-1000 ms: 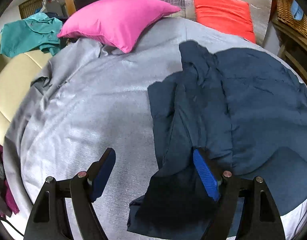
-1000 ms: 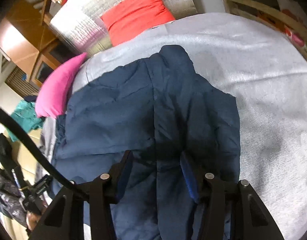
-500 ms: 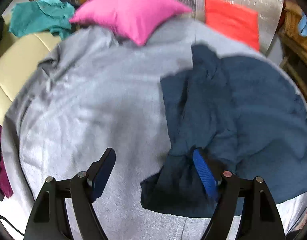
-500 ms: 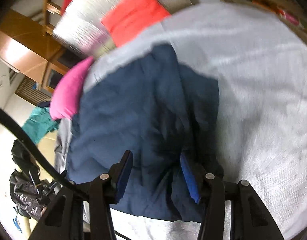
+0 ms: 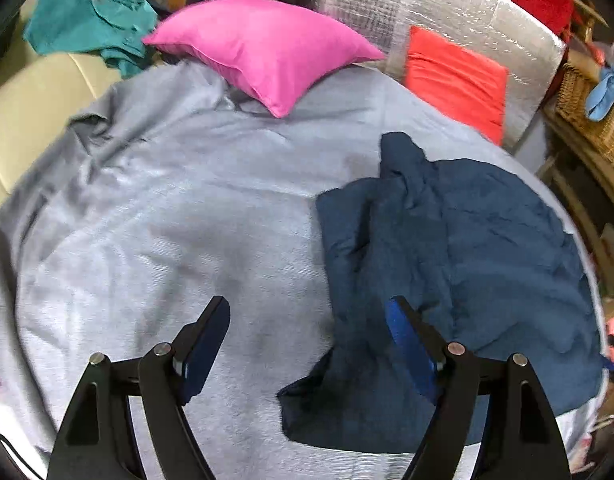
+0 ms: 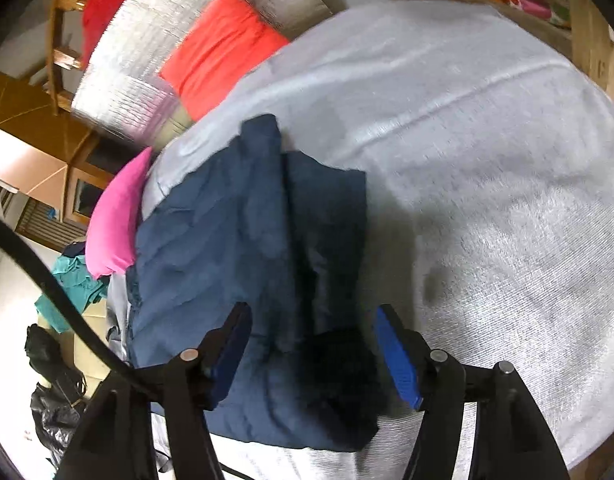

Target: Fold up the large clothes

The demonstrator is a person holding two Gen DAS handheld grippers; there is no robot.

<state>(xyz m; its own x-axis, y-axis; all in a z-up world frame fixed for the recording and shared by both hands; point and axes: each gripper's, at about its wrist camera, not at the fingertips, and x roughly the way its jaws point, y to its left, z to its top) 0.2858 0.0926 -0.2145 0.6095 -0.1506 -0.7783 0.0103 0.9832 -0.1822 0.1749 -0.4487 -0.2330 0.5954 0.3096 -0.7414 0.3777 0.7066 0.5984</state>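
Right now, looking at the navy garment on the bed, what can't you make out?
- Garment type: bunched folds hide sleeves or legs in both views.
- Its near right edge: the left tongs' arm covers it, left view.
- Its left side: blocked by the black cable, right view.
- Fabric detail: motion blur, right view.

The navy garment [image 5: 487, 248] is matt, crumpled cloth with soft creases. Under it the grey bedcover [image 5: 167, 220] looks like a finely ribbed weave with a faint sheen. The pink pillow [image 5: 263, 46] and orange-red cushion [image 5: 455, 80] are smooth fabric. Behind them a silver panel [image 5: 419, 4] is shiny quilted foil. The basket [image 5: 591, 120] is woven wicker, the cabinet [image 6: 39, 148] probably varnished wood, though blurred.
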